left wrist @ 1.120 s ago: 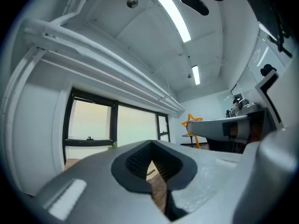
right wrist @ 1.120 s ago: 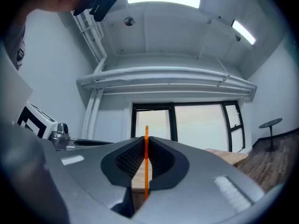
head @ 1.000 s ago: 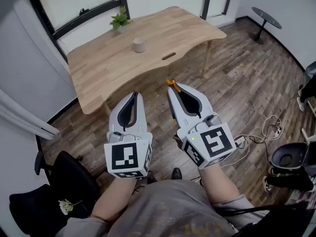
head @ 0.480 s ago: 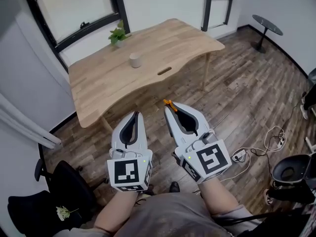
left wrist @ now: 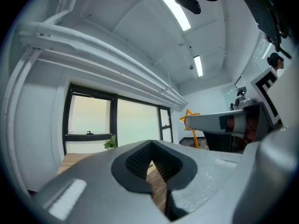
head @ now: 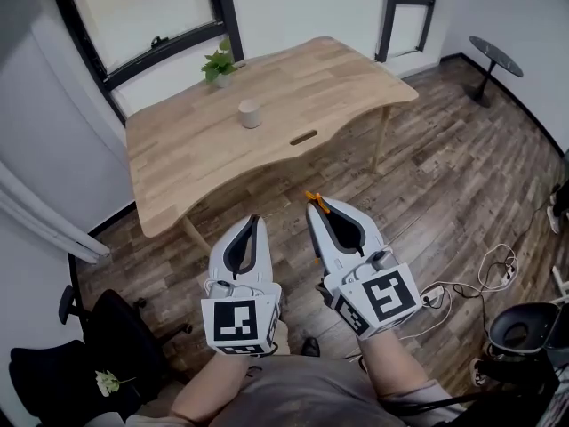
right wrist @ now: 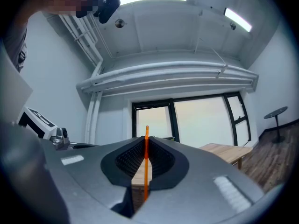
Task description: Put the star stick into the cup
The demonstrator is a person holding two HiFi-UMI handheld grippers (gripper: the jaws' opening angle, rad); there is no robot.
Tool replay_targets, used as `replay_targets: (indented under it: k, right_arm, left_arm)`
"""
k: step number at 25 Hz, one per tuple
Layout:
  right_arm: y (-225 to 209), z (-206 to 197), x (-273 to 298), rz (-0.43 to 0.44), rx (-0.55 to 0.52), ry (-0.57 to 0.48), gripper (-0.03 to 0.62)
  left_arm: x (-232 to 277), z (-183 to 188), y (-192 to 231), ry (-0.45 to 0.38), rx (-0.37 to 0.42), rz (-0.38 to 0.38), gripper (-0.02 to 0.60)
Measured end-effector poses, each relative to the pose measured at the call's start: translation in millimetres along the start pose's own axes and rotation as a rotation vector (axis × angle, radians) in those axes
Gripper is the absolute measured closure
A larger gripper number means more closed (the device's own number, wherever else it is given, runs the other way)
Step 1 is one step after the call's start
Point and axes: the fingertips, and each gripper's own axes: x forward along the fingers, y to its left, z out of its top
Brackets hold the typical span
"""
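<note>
Flooring [head: 444, 158] of dark wood plank is seen across the room in the head view.

Table [head: 178, 154], light wood with a curved edge, is set against the window wall, well apart from both grippers.

Chair [head: 120, 323], black, is placed at the lower left. A small white flower [head: 107, 382] is laid on its seat.

Left gripper [head: 254, 221] is held out over the floor, short of the table's near edge. In the left gripper view its jaws are brought fully together, and nothing is seen between them.

Right gripper [head: 312, 205] is held just beside the left one, slightly further forward. Its jaws are closed narrowly on the star stick [head: 317, 205].

Potted plant [head: 219, 62], green, is stood at the table's far edge by the window.

Cup [head: 250, 114], pale and upright, is stood on the table top near the plant.

The star stick, orange and thin, is clamped by its shaft between the right jaw pads. It is shown running straight up the jaw line in the right gripper view. Its star end is seen projecting past the jaw tips, over the floor and far from the cup.
</note>
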Motion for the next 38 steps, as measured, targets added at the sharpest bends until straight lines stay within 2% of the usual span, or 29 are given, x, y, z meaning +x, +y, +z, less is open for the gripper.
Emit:
replay_targets:
  k: [8, 16, 22, 29, 38]
  right_arm:
    - [-25, -24, 89, -0.008, -0.013, 0.043, 0.549]
    - [-45, -18, 188, -0.03, -0.043, 0.029, 0.549]
    - [-49, -12, 233, -0.051, -0.091, 0.012, 0.549]
    - [-64, -15, 262, -0.066, -0.102, 0.025, 0.549]
    - [-108, -42, 304, -0.067, -0.049, 0.058, 0.549]
  left_arm:
    - [81, -21, 53, 0.017, -0.019, -0.026, 0.581]
    - [155, -10, 121, -0.018, -0.008, -0.049, 0.581]
    - [189, -6, 158, -0.044, -0.005, -0.069, 0.581]
    - [221, -15, 173, -0.034, -0.027, -0.086, 0.581]
    - [277, -40, 184, 0.028, -0.023, -0.076, 0.581]
